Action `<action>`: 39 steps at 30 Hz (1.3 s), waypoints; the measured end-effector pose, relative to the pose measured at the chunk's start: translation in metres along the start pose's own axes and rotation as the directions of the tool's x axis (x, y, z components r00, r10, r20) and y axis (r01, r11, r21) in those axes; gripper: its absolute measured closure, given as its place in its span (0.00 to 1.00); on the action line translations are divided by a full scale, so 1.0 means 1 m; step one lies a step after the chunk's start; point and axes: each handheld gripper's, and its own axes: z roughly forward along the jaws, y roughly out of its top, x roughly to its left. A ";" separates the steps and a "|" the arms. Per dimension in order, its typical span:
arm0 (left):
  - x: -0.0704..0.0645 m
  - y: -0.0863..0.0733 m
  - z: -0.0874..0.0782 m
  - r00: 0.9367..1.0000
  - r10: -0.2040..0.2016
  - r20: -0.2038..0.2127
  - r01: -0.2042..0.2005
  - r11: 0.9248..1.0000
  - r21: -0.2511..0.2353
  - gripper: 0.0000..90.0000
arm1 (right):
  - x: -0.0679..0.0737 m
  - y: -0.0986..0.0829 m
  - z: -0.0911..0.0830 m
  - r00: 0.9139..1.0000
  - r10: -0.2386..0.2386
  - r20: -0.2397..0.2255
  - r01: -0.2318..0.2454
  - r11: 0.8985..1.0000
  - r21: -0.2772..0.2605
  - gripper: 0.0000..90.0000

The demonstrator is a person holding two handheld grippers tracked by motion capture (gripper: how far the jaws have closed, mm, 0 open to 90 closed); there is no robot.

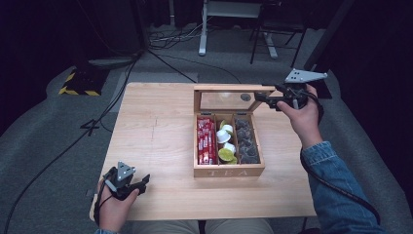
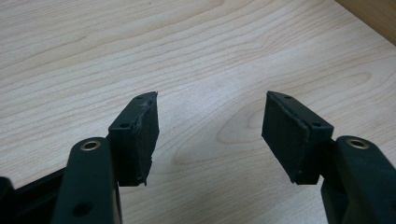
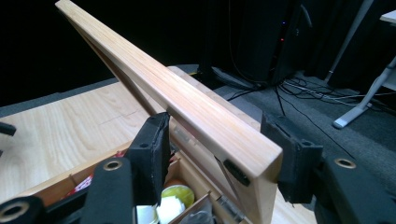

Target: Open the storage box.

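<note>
Sleeve: blue denim, right arm
Left gripper: black, brass-ringed screw holes, dark pads
Right gripper: black, grey three-cornered plate, black cable

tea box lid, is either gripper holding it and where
The right gripper straddles the lid at its front right corner; the left gripper holds nothing.

Pale wooden tea box, centre of the high view, with "TEA" on its front wall. Its compartments hold red sachets, white and lime-green capsules, and dark grey packets. Light wood-grain table. Black grippers, left gripper and right gripper, each with a grey plate. Blue denim sleeve, lower right. Yellow-and-black striped base, upper left.
</note>
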 end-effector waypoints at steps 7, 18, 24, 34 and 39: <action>0.002 -0.001 0.003 1.000 -0.006 0.001 0.006 1.000 0.002 0.41 | -0.016 0.010 0.011 0.999 0.036 0.022 -0.035 0.999 -0.013 0.48; 0.004 0.004 0.012 1.000 0.002 0.014 -0.002 1.000 0.000 0.41 | -0.037 0.020 0.030 0.993 0.099 0.059 -0.097 0.995 -0.028 0.46; 0.003 0.009 0.017 1.000 0.015 0.027 -0.016 1.000 0.004 0.41 | -0.048 0.022 0.041 0.989 0.125 0.084 -0.123 0.992 -0.030 0.47; 0.001 0.013 0.024 0.999 0.020 0.042 -0.021 1.000 0.003 0.41 | -0.065 0.011 0.057 0.976 0.196 0.092 -0.195 0.981 -0.021 0.47; 0.000 0.015 0.025 0.999 0.028 0.044 -0.029 1.000 0.001 0.41 | -0.073 0.006 0.063 0.969 0.226 0.103 -0.226 0.974 -0.017 0.47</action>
